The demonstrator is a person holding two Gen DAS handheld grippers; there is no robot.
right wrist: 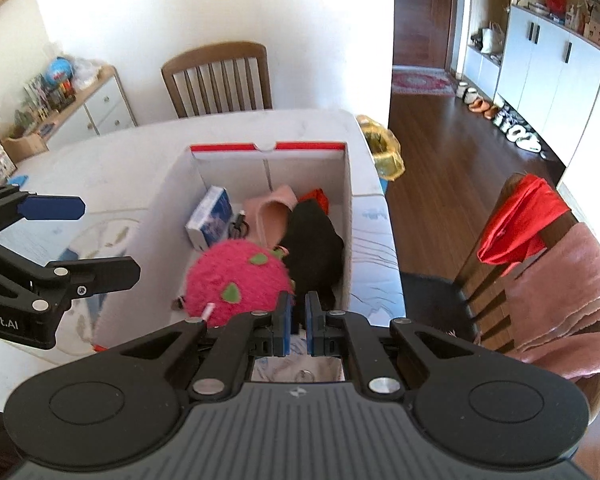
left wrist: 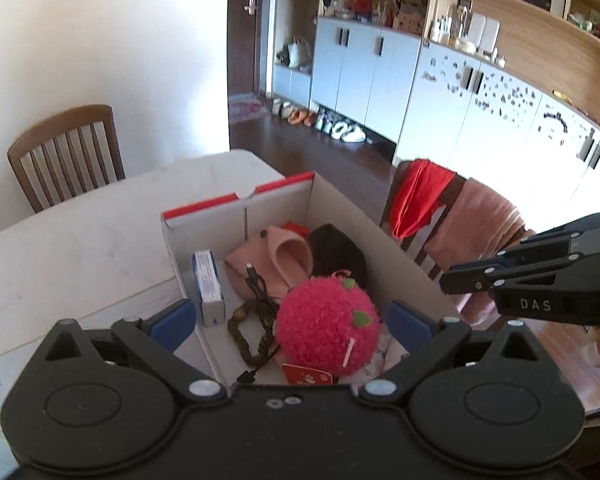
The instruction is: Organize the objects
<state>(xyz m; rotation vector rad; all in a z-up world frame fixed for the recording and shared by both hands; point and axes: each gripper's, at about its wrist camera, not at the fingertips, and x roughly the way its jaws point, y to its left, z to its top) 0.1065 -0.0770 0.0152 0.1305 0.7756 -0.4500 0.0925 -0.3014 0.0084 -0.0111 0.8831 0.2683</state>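
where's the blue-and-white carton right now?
In both wrist views the blue-and-white carton stands inside the cardboard box, against its left wall, next to the pink slipper and black cable, behind the pink plush ball.

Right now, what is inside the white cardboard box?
The box holds a pink plush ball, a blue-white carton, a pink slipper, dark fabric, a black cable and brown beads. The ball hides whatever lies beneath.
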